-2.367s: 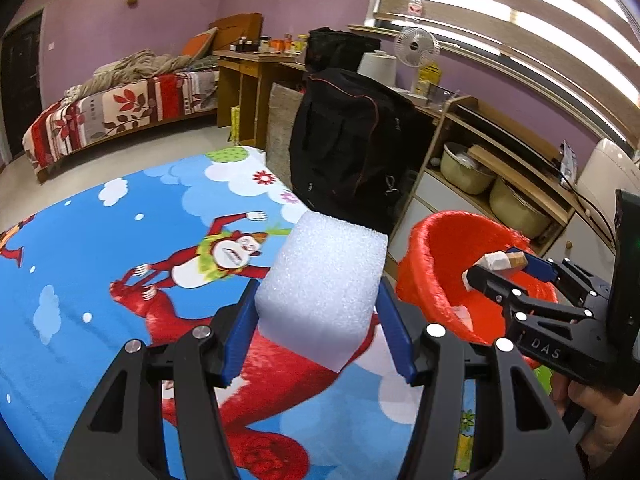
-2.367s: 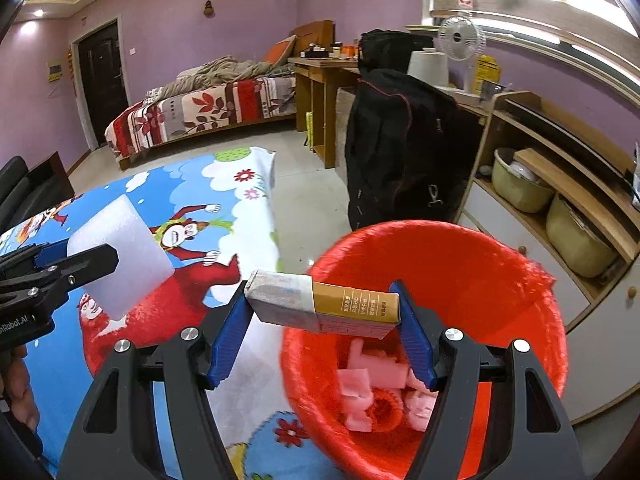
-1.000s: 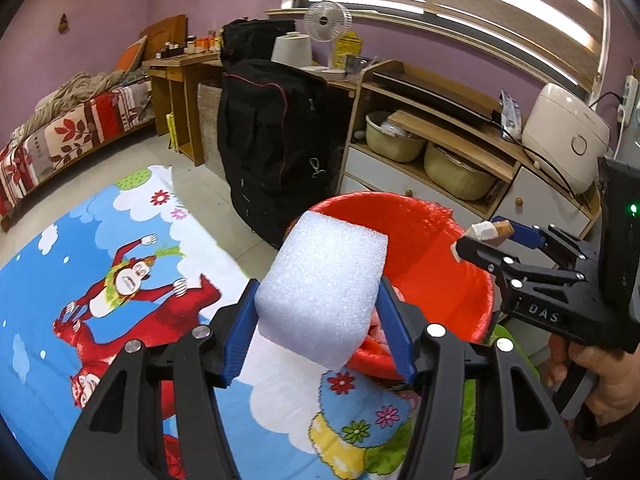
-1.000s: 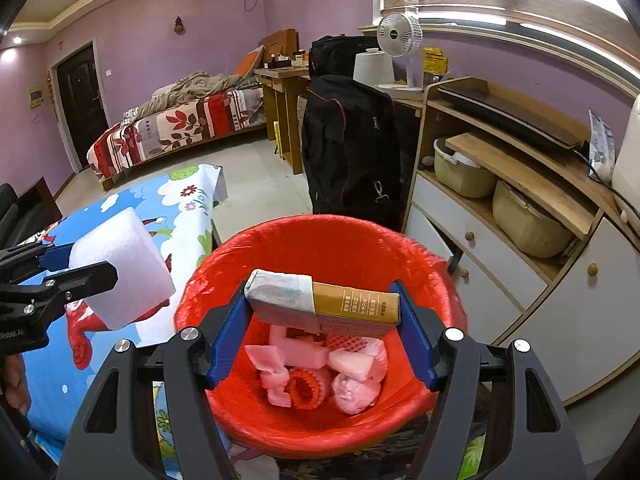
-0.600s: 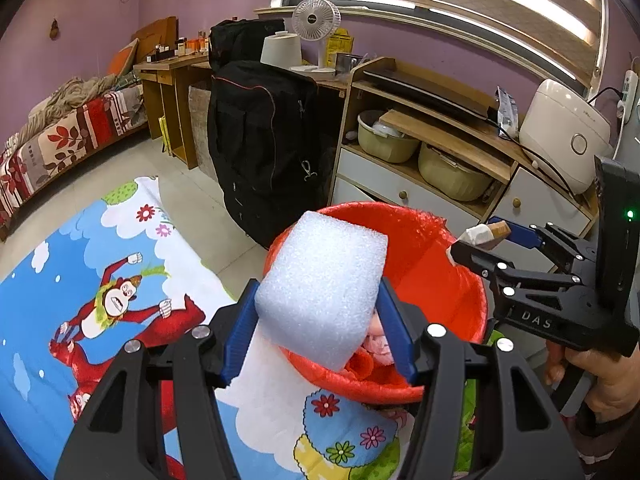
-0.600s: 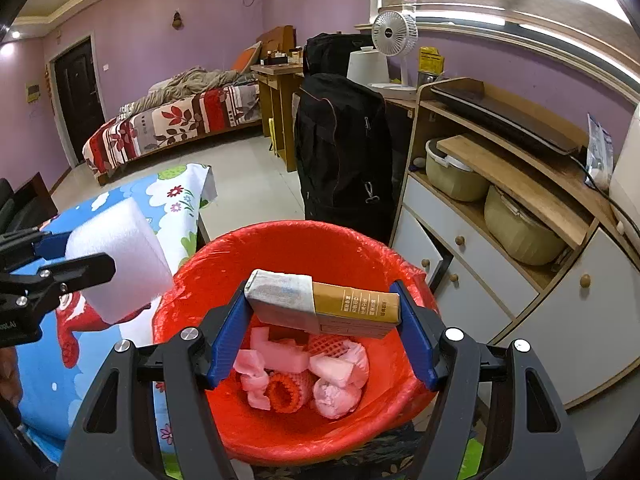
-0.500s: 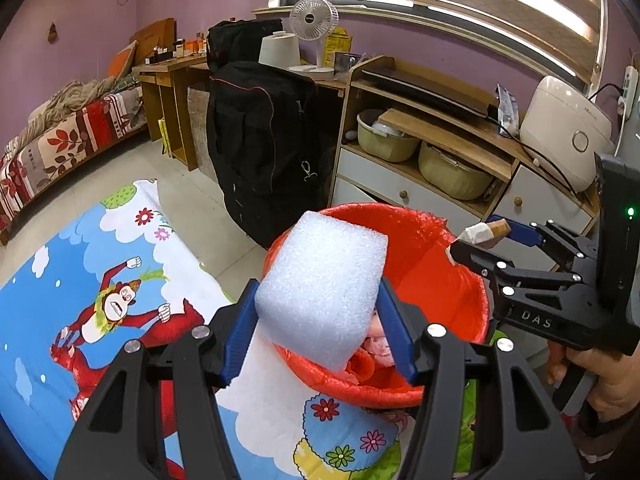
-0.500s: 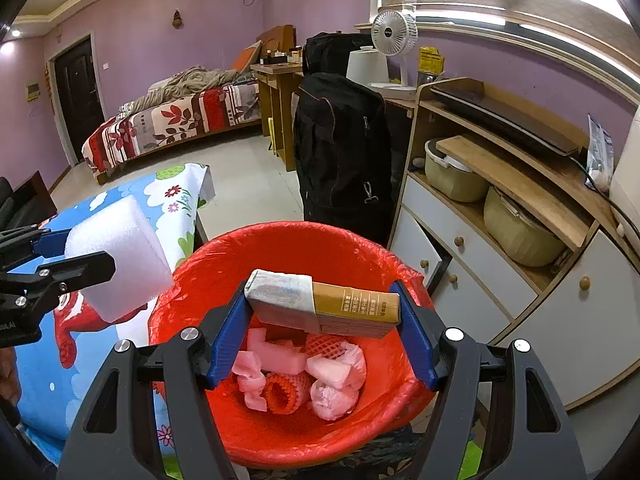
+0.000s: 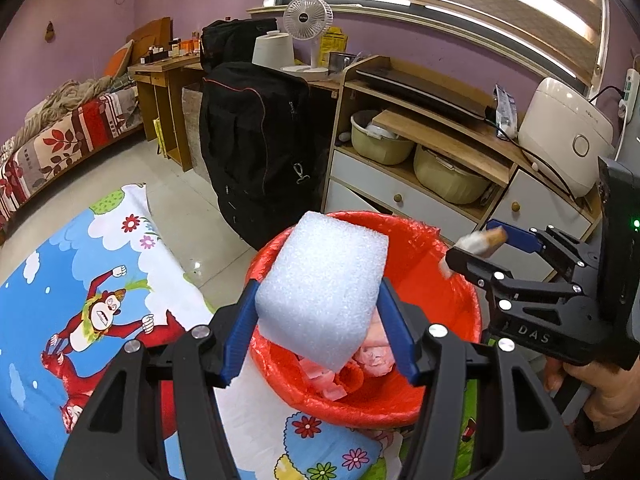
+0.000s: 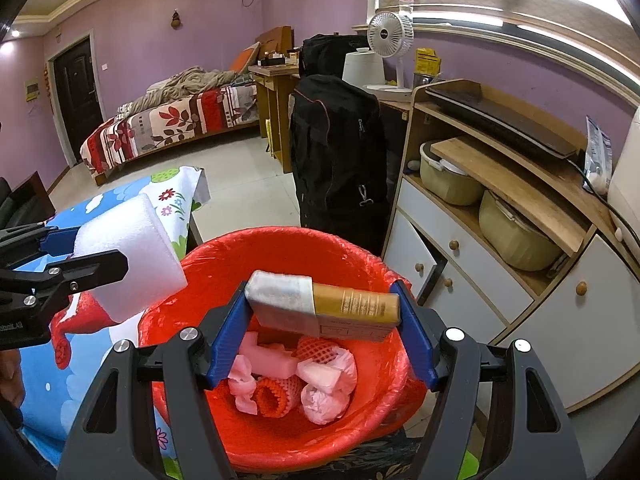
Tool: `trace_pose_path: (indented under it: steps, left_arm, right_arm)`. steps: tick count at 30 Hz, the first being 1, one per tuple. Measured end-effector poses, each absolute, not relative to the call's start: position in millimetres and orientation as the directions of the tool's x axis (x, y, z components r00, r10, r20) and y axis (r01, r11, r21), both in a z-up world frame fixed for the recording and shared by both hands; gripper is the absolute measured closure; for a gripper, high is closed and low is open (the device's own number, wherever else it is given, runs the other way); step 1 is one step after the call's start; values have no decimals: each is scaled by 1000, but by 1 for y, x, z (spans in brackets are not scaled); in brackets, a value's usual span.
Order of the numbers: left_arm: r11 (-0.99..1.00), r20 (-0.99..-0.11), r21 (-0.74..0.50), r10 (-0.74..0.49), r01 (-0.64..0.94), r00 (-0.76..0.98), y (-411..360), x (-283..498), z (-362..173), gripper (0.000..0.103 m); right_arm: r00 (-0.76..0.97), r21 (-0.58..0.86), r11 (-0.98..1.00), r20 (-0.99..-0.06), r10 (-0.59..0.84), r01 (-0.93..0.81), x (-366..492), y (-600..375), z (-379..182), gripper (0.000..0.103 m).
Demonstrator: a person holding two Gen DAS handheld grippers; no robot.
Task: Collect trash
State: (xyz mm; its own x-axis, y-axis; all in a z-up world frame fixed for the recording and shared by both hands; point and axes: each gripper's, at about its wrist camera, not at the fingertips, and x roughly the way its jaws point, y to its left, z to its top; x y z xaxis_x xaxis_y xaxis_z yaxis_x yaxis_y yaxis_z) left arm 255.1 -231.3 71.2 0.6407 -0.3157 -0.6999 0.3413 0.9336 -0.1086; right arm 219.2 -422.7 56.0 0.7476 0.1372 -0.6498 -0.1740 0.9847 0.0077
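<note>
Right wrist view: we've got our right tool [image 10: 322, 320] clamped on a small gold-and-white cardboard box [image 10: 322, 306], right over the red plastic-lined trash bin [image 10: 288, 248]. Our left tool [image 9: 318, 316] grips a white foam block [image 9: 322, 294] above the bin's near rim.

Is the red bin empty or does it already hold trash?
Partly filled: the red bin holds pink foam scraps on its bottom.

The foam block [image 9: 322, 294] is white. The box [image 10: 324, 307] is gold with a pale end. The bin [image 10: 288, 248] is red, holding pink scraps [image 10: 320, 384]. The cloth [image 9: 60, 264] is blue with red cartoon monkeys, white clouds and flowers.
</note>
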Motion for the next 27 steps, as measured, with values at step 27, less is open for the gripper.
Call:
trace_pose_path:
  steps: [27]
  left_arm:
    - [933, -680, -156, -340, 325, 650, -202, 196, 54, 5]
  right_arm:
    - [717, 47, 977, -672, 186, -209, 159, -428, 28, 19]
